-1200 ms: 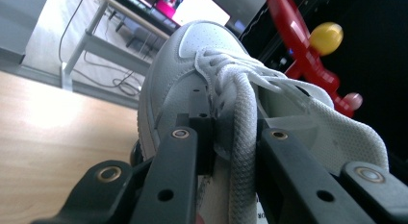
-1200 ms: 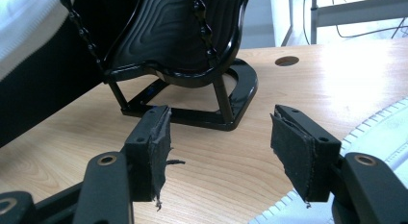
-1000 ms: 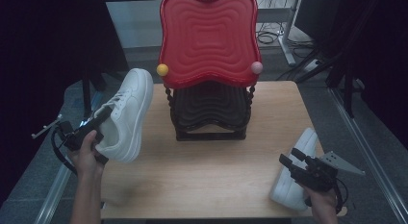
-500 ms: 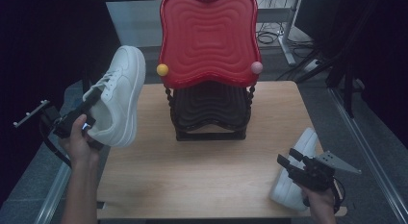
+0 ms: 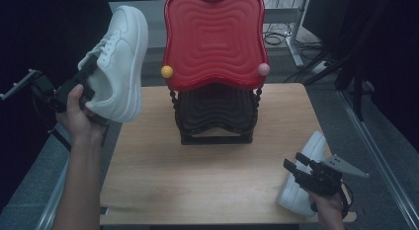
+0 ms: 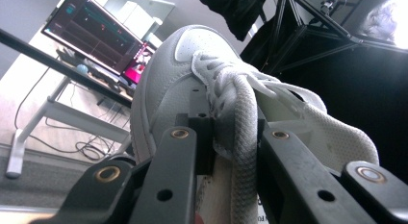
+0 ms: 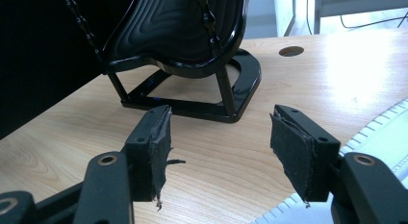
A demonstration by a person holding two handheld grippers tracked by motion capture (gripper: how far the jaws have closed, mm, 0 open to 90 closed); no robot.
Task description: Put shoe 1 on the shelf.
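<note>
Two white shoes here: one shoe [image 5: 118, 62] is up in the air off the surface's [image 5: 207, 180] left edge, sole toward the red rack [image 5: 213, 40], left tool [image 5: 81, 84] clamped on its laced collar. Plain leather, white laces, no readable branding. Right tool [image 5: 295, 167] gapes empty beside the second shoe [image 5: 302, 183].

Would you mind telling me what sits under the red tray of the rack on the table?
Under the red tray sits a black tray of the same wavy shape, on a black base frame standing on the wooden table. The red tray covers the black tray's rear part, so anything lying there is hidden.
</note>
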